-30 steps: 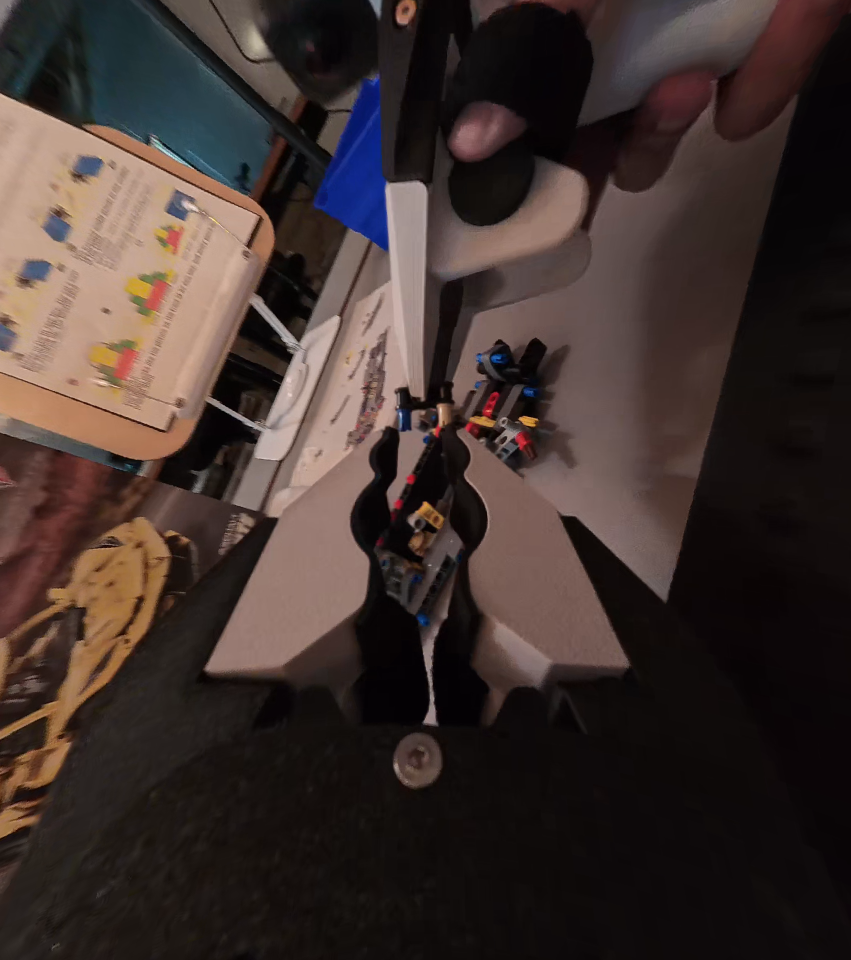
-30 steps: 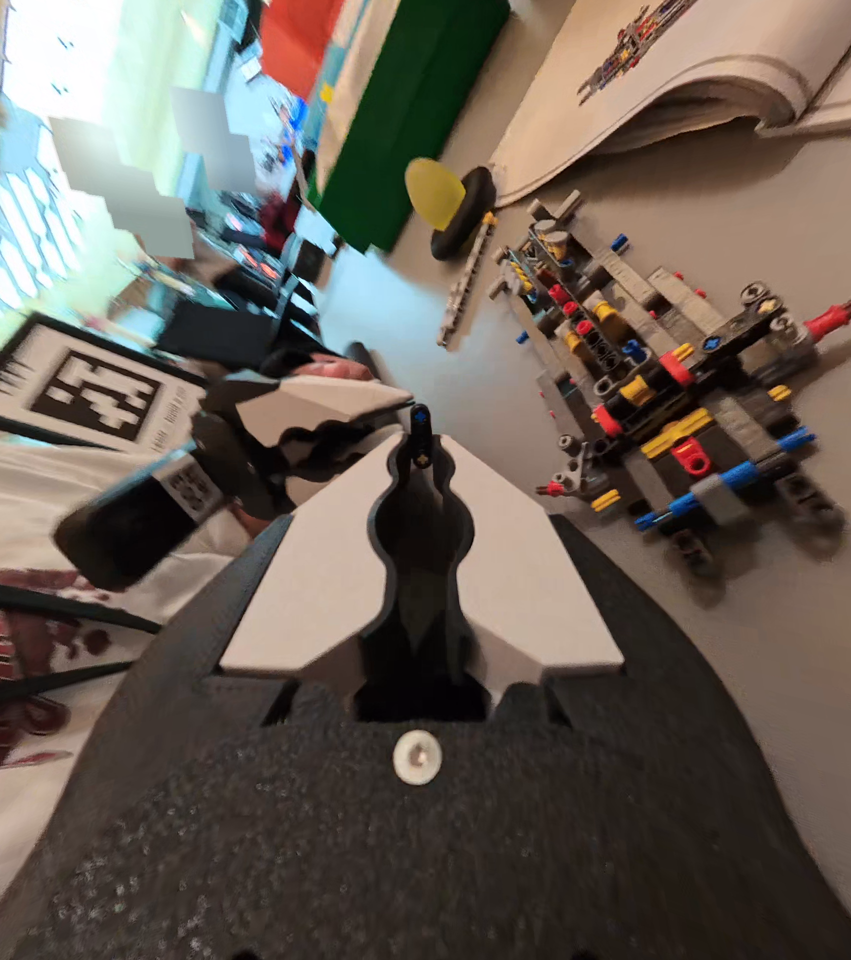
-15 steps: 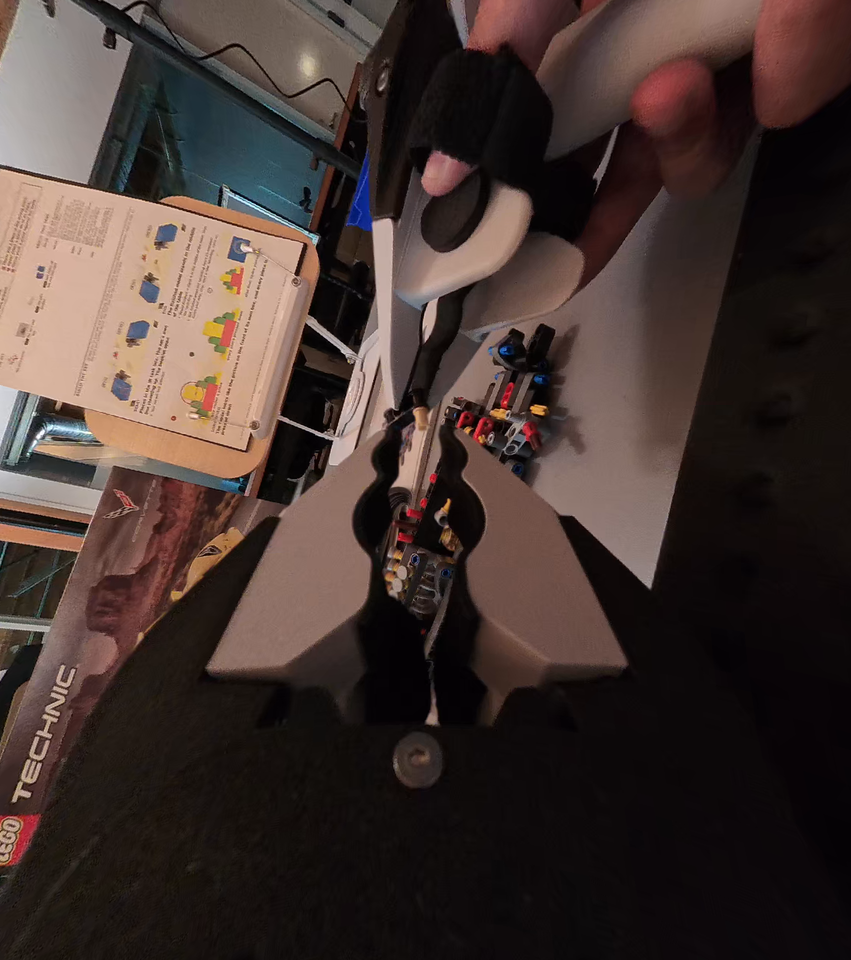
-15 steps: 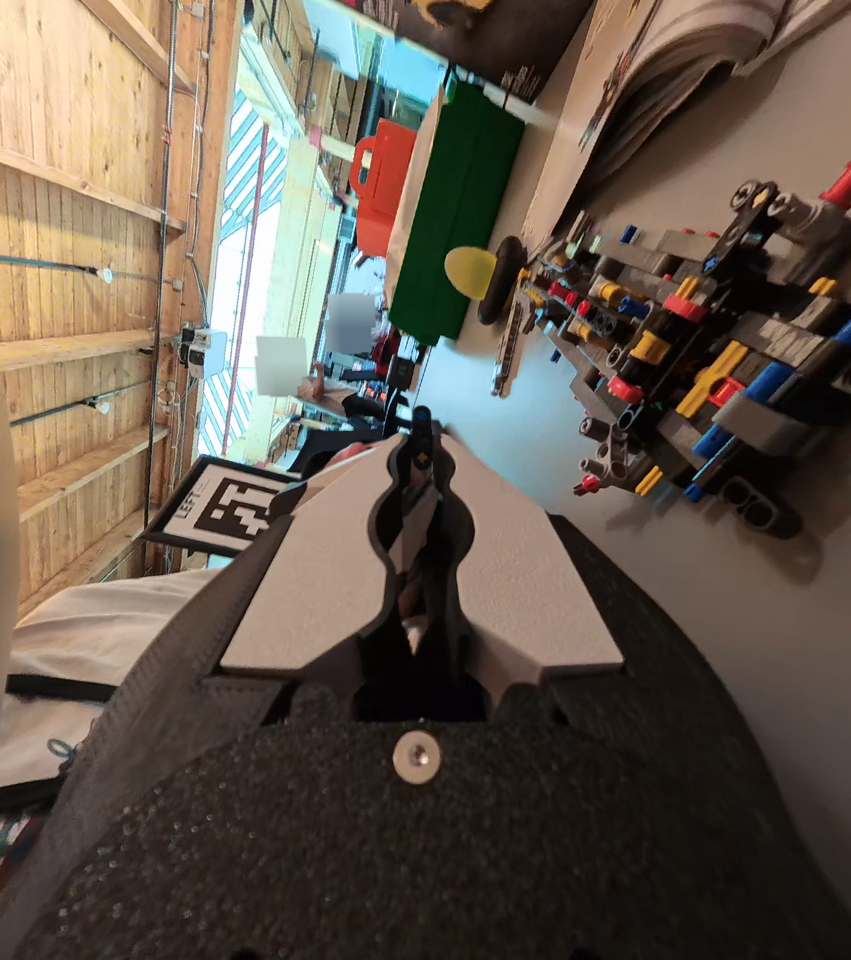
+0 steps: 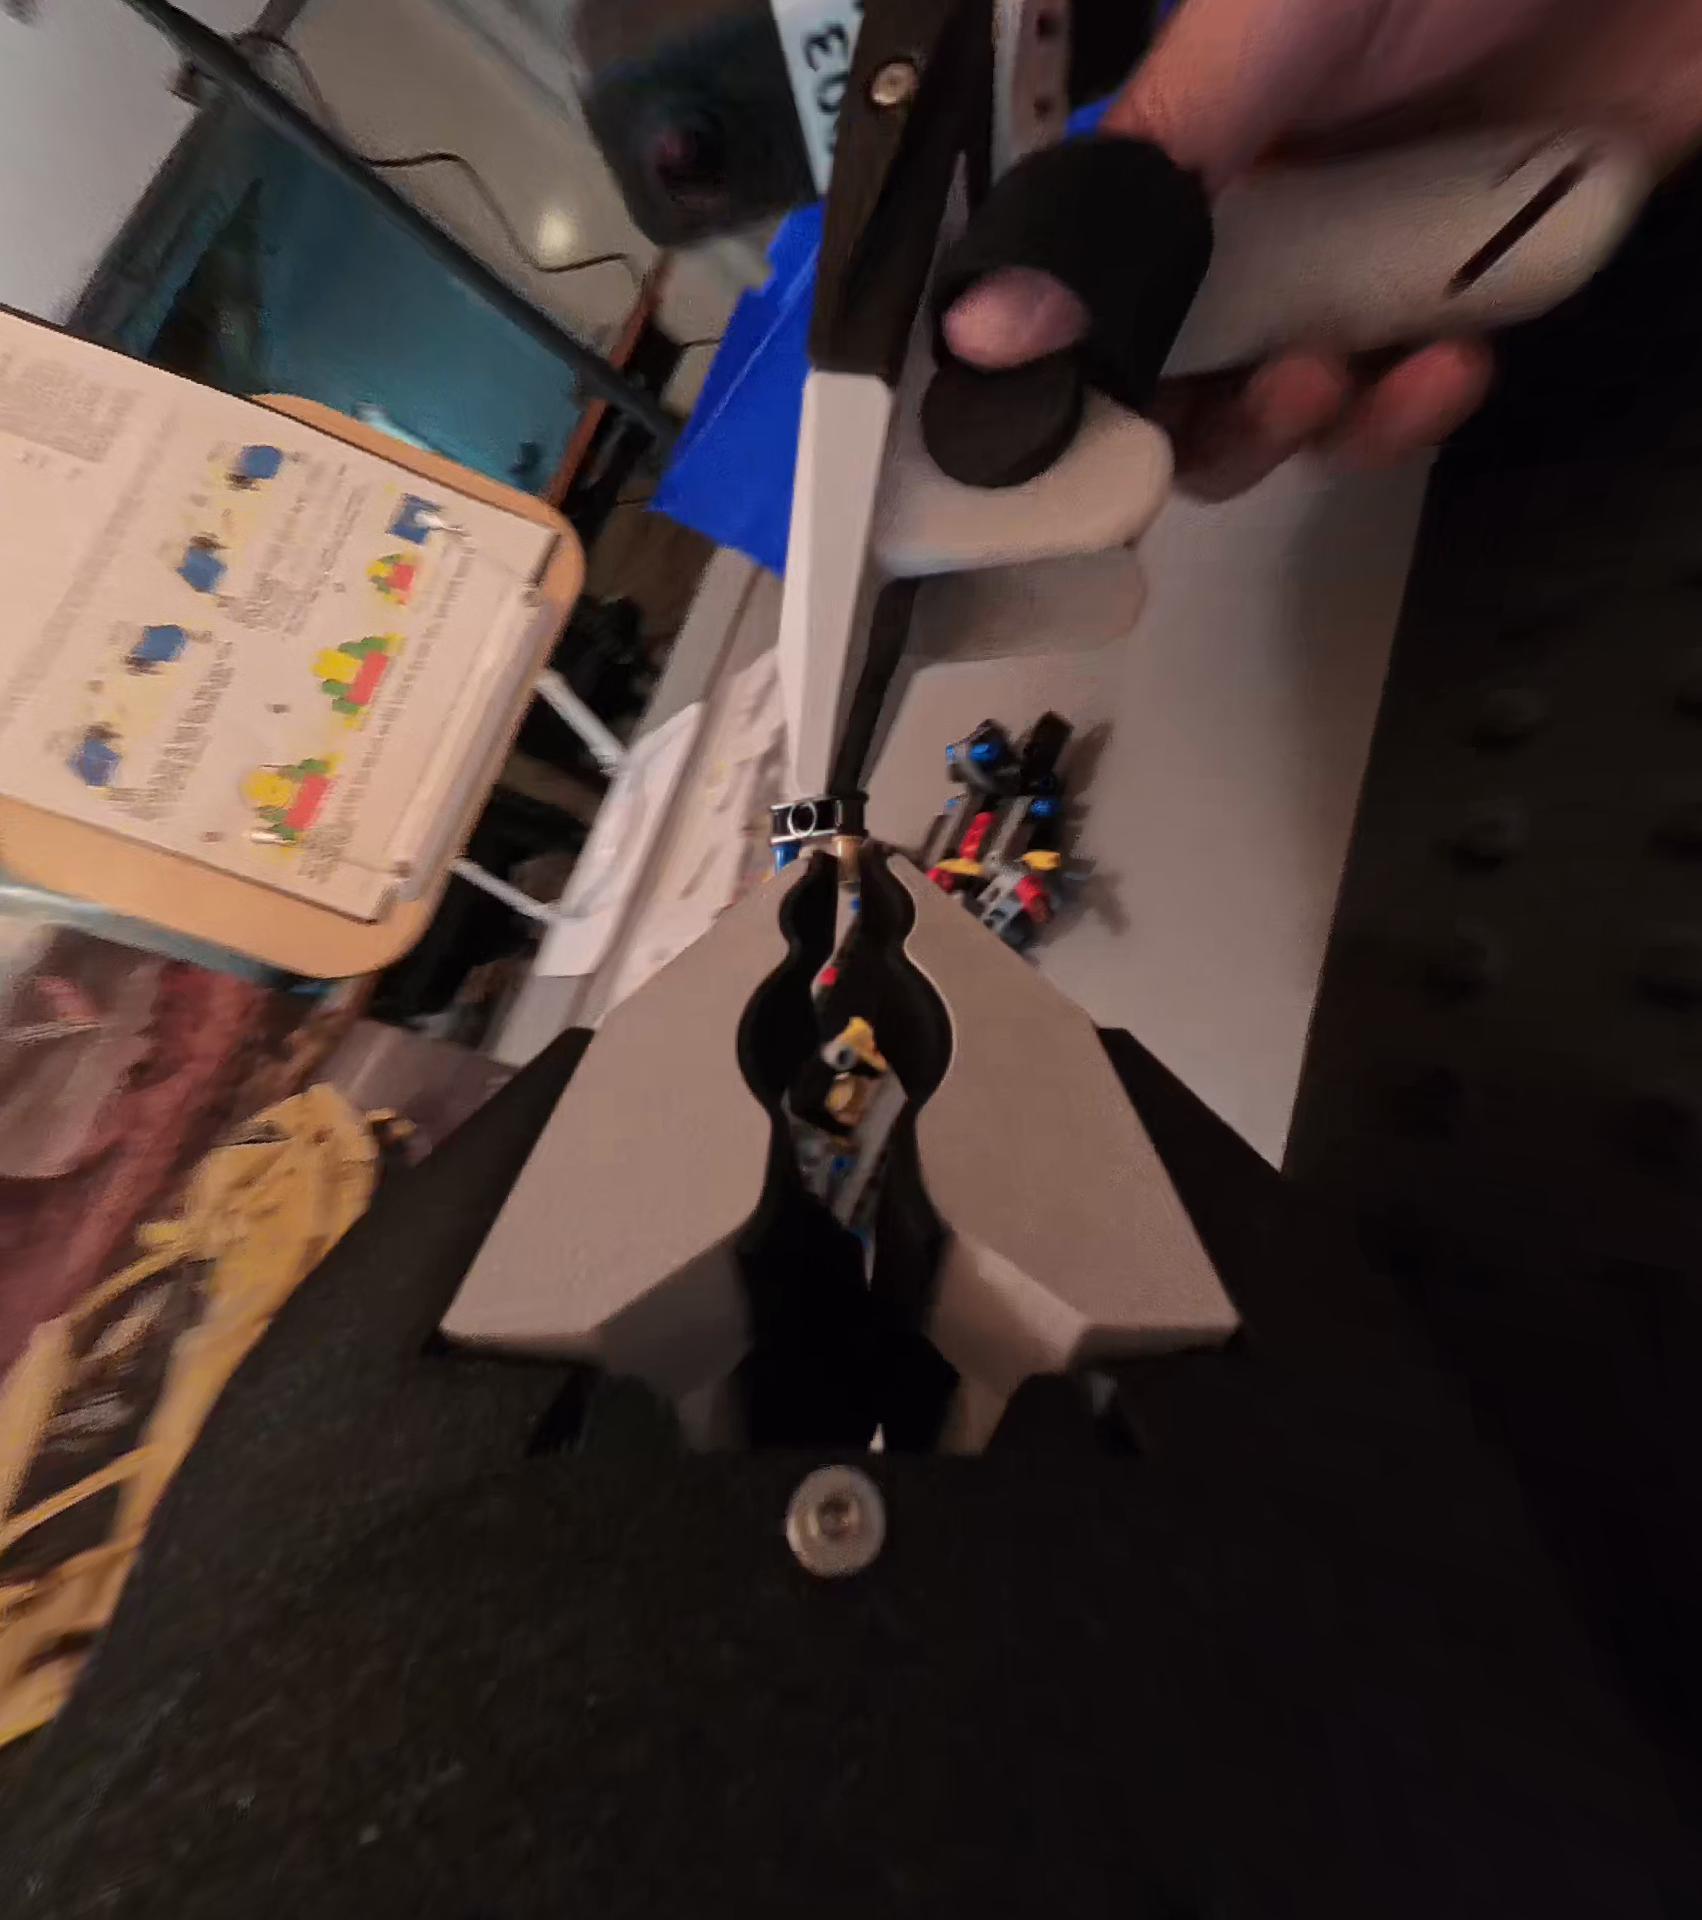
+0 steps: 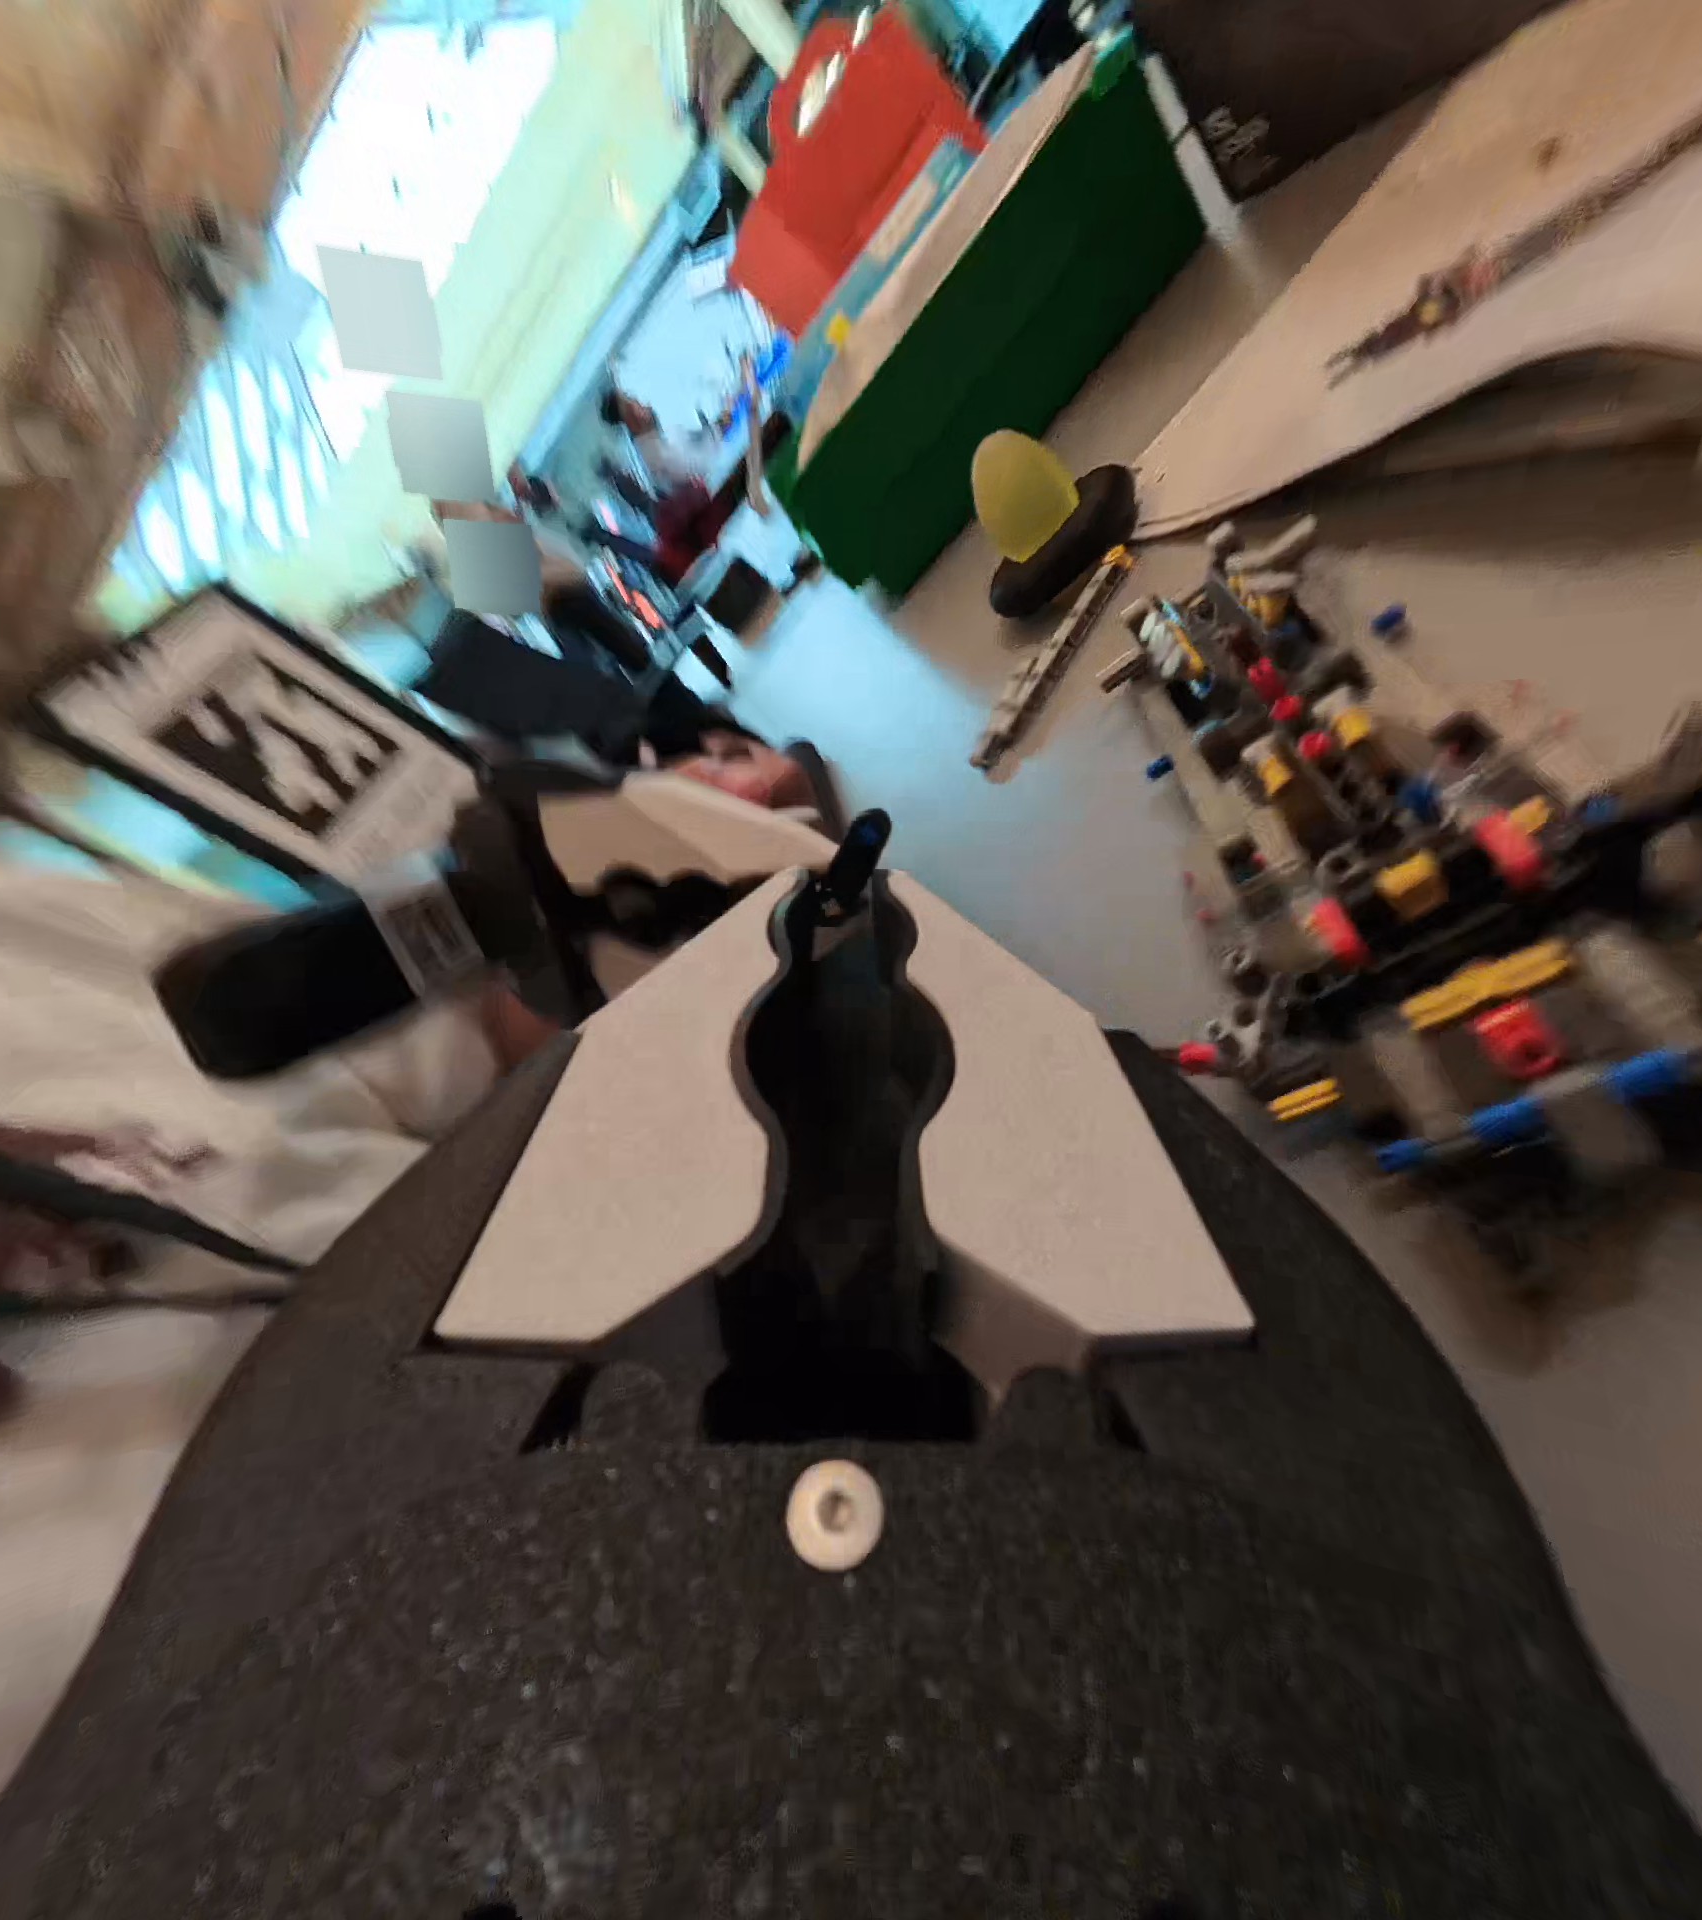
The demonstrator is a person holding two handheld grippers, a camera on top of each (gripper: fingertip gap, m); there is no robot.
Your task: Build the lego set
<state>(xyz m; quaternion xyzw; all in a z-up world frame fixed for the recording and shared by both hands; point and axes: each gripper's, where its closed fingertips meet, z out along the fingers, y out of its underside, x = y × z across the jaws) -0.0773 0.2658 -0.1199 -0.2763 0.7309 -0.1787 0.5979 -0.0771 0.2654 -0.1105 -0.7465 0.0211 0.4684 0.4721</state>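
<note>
Left wrist view shows a sheet of pictures on a clipboard at the far left. In the middle, the left gripper has its jaws nearly together on a long lego assembly with yellow and blue parts. At its far tip, the right gripper, held by a hand, presses a small black piece against that assembly. On the grey table, to the right, stands the larger lego build.

In the right wrist view the right gripper is nearly closed on the same black piece, and the build lies at the right, blurred.
</note>
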